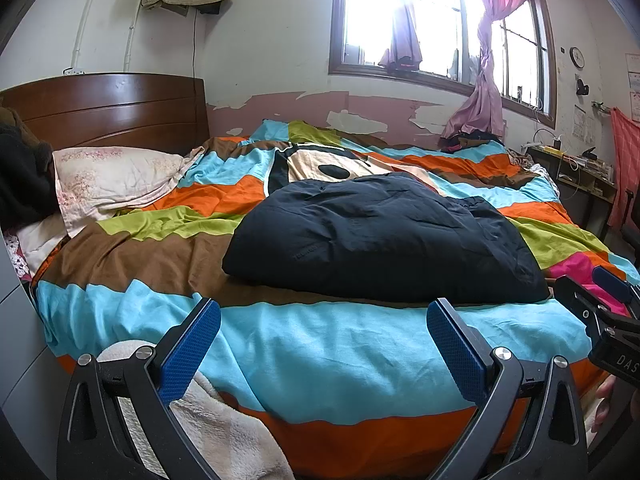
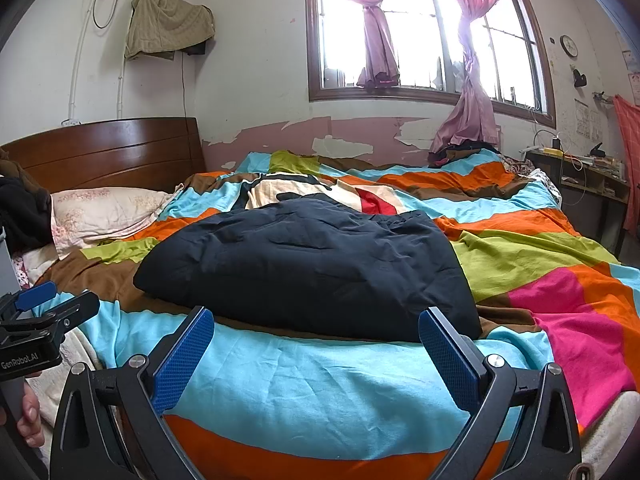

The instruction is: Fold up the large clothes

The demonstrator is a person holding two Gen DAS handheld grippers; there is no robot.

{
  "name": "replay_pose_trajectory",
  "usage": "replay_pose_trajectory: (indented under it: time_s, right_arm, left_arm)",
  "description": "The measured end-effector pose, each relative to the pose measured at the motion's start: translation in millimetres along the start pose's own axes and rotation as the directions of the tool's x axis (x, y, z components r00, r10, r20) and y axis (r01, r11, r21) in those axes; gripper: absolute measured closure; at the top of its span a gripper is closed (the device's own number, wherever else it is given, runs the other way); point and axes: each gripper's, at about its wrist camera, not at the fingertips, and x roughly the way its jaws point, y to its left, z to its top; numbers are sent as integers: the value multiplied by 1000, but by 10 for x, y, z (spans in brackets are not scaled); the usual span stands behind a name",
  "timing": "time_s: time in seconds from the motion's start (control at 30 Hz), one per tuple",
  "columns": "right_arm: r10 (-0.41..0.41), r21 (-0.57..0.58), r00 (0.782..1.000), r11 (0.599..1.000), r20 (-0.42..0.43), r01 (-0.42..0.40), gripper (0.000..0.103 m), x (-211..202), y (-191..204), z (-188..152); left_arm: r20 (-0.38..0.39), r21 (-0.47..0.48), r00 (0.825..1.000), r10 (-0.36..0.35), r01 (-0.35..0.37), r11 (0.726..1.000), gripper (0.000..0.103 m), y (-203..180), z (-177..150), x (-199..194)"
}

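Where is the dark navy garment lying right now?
The dark navy garment lies folded mid-bed on the striped duvet, ahead of both open grippers, right of the floral pillow.

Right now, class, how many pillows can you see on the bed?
1. The pillow lies at the head of the bed, by the headboard, left of the dark garment. Others may be hidden under the quilt.

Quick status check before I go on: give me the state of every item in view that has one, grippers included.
Dark garment: folded into a puffy bundle, lying on the bedspread, untouched.
Left gripper: open, empty, short of the garment.
Right gripper: open, empty, short of the garment.
Bedspread: spread over the bed, wrinkled.
Pillow: lying by the headboard, creased.
Curtains: drawn apart and knotted.
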Motion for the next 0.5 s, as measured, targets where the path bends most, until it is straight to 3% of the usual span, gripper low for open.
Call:
replay_pose_trajectory:
  time_s: [0.5]
  right_arm:
    - [-1, 1, 1000, 1000, -2, 1, 0, 7, 11, 2]
  left_arm:
    - [0, 0, 1000, 0, 0, 1000, 2, -2, -2, 0]
